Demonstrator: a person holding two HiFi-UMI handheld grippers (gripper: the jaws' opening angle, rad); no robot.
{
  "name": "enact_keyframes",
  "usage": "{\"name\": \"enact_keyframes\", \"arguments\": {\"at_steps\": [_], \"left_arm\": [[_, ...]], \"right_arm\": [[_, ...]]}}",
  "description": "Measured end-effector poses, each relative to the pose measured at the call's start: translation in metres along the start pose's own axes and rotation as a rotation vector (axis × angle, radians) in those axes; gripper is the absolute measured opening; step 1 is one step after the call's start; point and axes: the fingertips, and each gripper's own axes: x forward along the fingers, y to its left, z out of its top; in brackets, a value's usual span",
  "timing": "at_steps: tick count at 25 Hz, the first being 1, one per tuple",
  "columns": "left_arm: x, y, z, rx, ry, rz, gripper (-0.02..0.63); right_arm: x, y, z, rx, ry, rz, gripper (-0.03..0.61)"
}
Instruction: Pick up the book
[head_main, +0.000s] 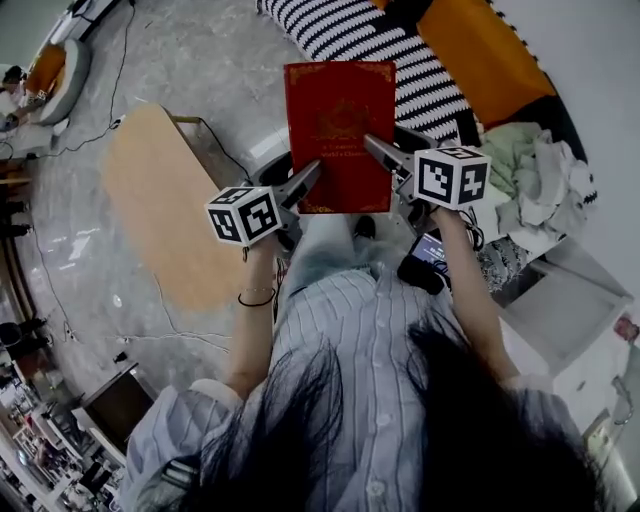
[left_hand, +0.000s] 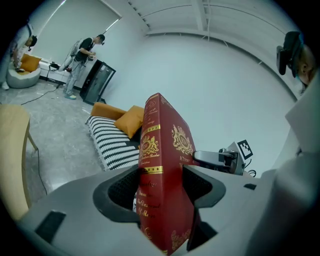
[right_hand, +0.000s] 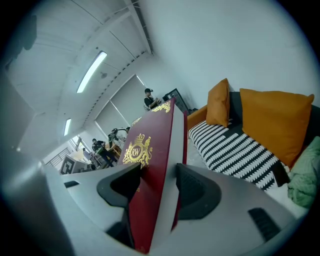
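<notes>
Gripping it from both sides, the two grippers hold the red book (head_main: 340, 135) up in the air in front of the person, its gold-printed cover turned toward the head view and the grey floor (head_main: 200, 60) below it.

The left gripper (head_main: 312, 172) reaches in from the lower left, forearm stretched forward with a thin bracelet (head_main: 257, 297) at the wrist. In the left gripper view its fingers (left_hand: 120, 192) pinch the book (left_hand: 162, 175) at the spine side, one on each cover.

The right gripper (head_main: 375, 145) comes in from the right and meets the book's right edge a little higher. In the right gripper view its fingers (right_hand: 197, 192) are pressed onto the two covers of the book (right_hand: 150, 185), with the pale page edge between them.

A wooden surface (head_main: 150, 210) stands left of the book. A striped mattress (head_main: 350, 30) with orange cushions (head_main: 480, 50) lies beyond it. A heap of pale cloth (head_main: 530, 165) sits at the right. Near the person's right elbow there is a white open box-like unit (head_main: 570, 310); its contents cannot be made out.
</notes>
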Motion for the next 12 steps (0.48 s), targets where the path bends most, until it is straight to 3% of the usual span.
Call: {"name": "enact_keyframes", "arguments": {"at_steps": [12], "left_arm": [[-0.025,-0.019,-0.021,-0.005,-0.043,0.035,0.287]], "right_arm": [[-0.022,0.018,-0.019,-0.002,0.015,0.014,0.236]]}}
